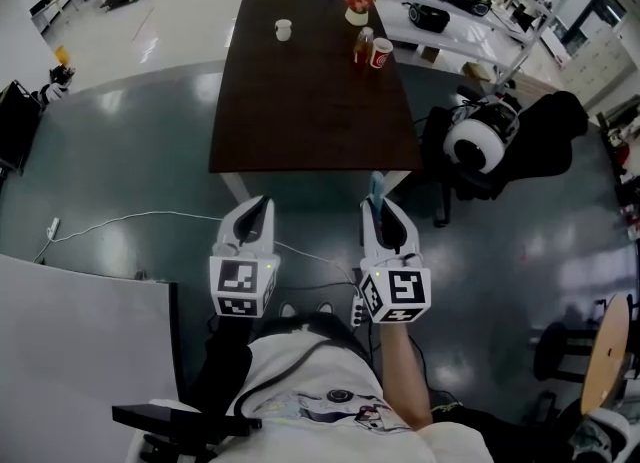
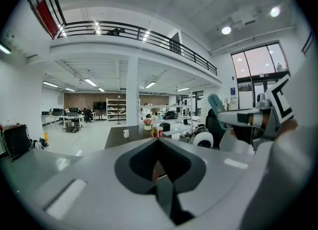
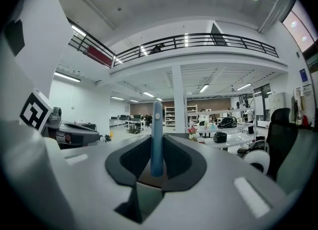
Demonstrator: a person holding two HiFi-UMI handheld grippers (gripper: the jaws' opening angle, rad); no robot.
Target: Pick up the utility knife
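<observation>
Utility knife (image 3: 157, 139), blue and slim, is clamped upright between the jaws of the right gripper (image 1: 386, 209), with its upper end rising above the jaw tips. The jaws of the left gripper (image 1: 261, 207) are closed against each other, and nothing is seen between them. The two grippers are held side by side, apart from each other. A dark table (image 1: 300, 111) is seen ahead of both pairs of jaws, with a white cup (image 1: 283, 29) and a red can (image 1: 381, 53) at its far end.

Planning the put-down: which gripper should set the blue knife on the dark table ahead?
Right. The right gripper clamps the slim blue utility knife; the left gripper is shut, empty.
</observation>
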